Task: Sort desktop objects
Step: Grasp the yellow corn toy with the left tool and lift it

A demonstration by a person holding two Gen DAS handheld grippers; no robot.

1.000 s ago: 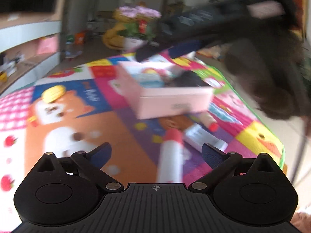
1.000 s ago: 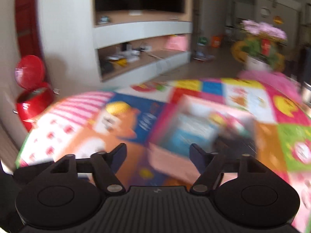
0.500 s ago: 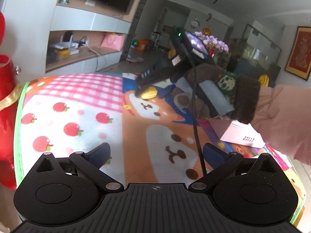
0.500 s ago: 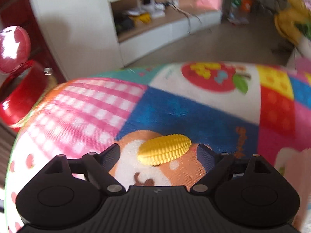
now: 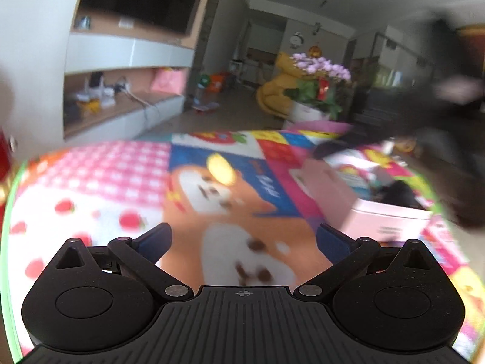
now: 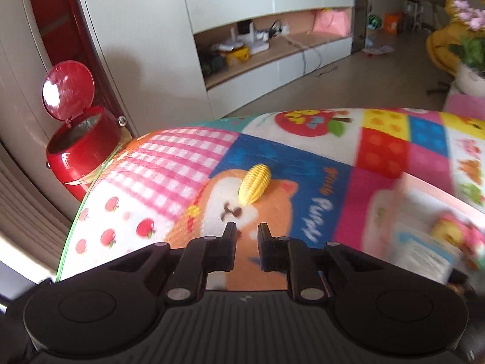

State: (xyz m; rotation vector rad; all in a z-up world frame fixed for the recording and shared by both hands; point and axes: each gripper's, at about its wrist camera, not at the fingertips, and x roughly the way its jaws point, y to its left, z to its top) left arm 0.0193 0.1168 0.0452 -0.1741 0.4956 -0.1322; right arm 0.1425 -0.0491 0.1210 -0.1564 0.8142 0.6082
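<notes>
A yellow toy corn cob point(image 6: 254, 188) lies on the colourful play mat point(image 6: 169, 163), on the bear picture; it also shows blurred in the left wrist view point(image 5: 221, 170). My right gripper point(image 6: 246, 236) is nearly shut and empty, a little short of the corn. My left gripper point(image 5: 242, 239) is open and empty above the mat. A pink box point(image 5: 372, 212) with several items inside stands to the right; its corner shows in the right wrist view point(image 6: 424, 212).
A red bin point(image 6: 81, 148) with its lid up stands off the mat's left edge. A white shelf unit point(image 6: 272, 45) runs along the far wall. A flower pot point(image 5: 315, 97) and a yellow plush toy point(image 5: 272, 94) stand beyond the mat.
My right gripper has closed and drawn back from the corn, which stays on the mat. The left view has swung right, and the right arm has left its middle.
</notes>
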